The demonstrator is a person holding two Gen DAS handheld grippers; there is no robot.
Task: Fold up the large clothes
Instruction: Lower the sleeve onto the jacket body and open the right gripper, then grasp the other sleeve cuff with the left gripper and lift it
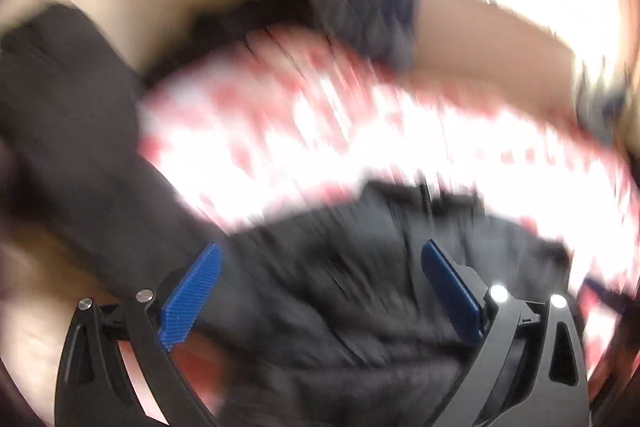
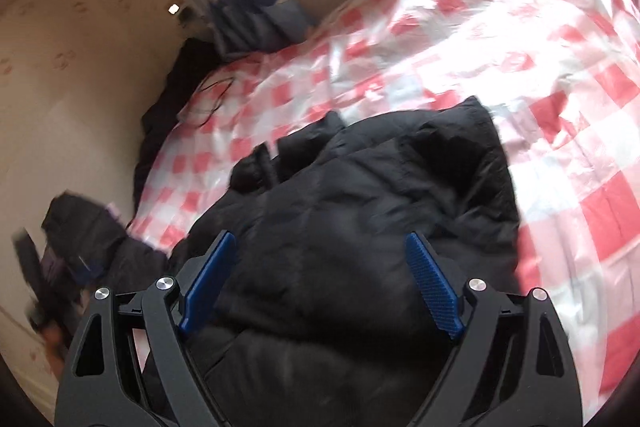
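Observation:
A black puffer jacket (image 2: 360, 211) lies bunched on a bed with a red and white checked cover (image 2: 500, 39). My right gripper (image 2: 320, 243) is open and empty, its blue pads (image 2: 434, 291) wide apart above the jacket's near part. In the left wrist view, which is heavily blurred, the left gripper (image 1: 320, 255) is open and empty above the same jacket (image 1: 340, 287). A long black part of the garment (image 1: 80, 131) runs up to the left there.
Dark blue clothes (image 2: 256, 11) are piled at the bed's far corner by the beige wall (image 2: 80, 27). A thin black cable (image 2: 212, 95) lies on the cover. A person in dark clothes (image 2: 76, 247) is at the bed's left side.

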